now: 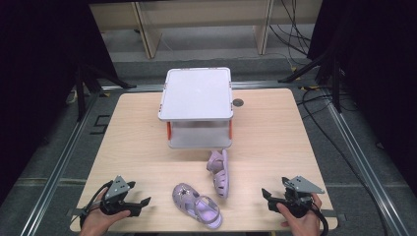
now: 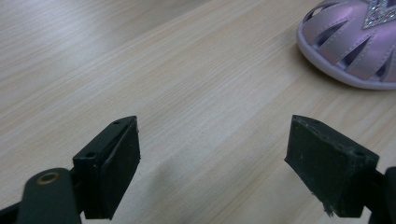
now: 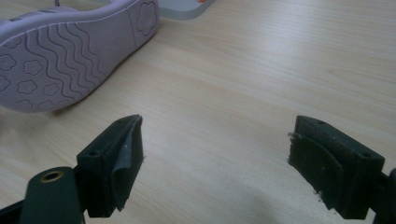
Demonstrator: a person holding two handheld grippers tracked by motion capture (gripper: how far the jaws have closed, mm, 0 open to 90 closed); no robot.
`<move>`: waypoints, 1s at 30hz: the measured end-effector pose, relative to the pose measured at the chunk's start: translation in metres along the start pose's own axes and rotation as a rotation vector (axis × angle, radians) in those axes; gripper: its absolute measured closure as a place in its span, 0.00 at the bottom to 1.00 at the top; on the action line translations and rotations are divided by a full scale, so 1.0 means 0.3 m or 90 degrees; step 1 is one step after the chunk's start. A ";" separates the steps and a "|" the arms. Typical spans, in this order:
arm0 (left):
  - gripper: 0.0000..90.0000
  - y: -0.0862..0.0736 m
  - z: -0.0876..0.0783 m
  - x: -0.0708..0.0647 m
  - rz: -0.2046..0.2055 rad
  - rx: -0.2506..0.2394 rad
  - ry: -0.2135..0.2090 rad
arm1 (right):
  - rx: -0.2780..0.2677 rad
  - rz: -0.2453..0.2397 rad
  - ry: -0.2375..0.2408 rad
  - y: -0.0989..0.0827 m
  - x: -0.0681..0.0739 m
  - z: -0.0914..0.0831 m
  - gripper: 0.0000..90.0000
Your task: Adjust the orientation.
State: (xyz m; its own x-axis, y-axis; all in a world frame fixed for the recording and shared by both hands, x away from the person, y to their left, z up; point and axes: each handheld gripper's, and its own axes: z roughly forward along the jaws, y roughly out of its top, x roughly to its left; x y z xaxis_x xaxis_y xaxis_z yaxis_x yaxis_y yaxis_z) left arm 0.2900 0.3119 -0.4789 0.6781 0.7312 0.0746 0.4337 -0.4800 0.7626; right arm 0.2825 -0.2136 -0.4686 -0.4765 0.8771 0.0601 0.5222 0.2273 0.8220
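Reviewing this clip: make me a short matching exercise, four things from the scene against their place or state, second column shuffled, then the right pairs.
Things:
1. sandal on its side
2. upright sandal
3. white rack
4. right gripper

Places or states:
A. two-tier, at the table's far middle
B. jaws open, nothing between them
C. sole faces the right gripper
D. sparkly toe points toward the left gripper

Pairs: 1-C, 2-D, 3-A, 4-B

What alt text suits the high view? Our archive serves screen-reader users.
Two purple sandals lie on a wooden table, one flat, one on its side, before a white two-tier rack. Open left gripper and right gripper rest at the near edge, apart from both.
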 end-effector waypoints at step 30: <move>0.18 0.200 0.023 -0.297 -0.059 -0.088 -0.097 | 0.013 0.004 0.004 -0.005 0.004 0.004 0.24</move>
State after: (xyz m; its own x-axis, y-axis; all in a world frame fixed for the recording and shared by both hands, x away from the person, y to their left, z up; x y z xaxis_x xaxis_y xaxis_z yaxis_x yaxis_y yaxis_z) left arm 0.2597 0.2148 -0.4442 0.7256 0.6823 -0.0898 0.4200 -0.3357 0.8432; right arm 0.2820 -0.2124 -0.4704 -0.4779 0.8757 0.0694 0.5399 0.2304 0.8096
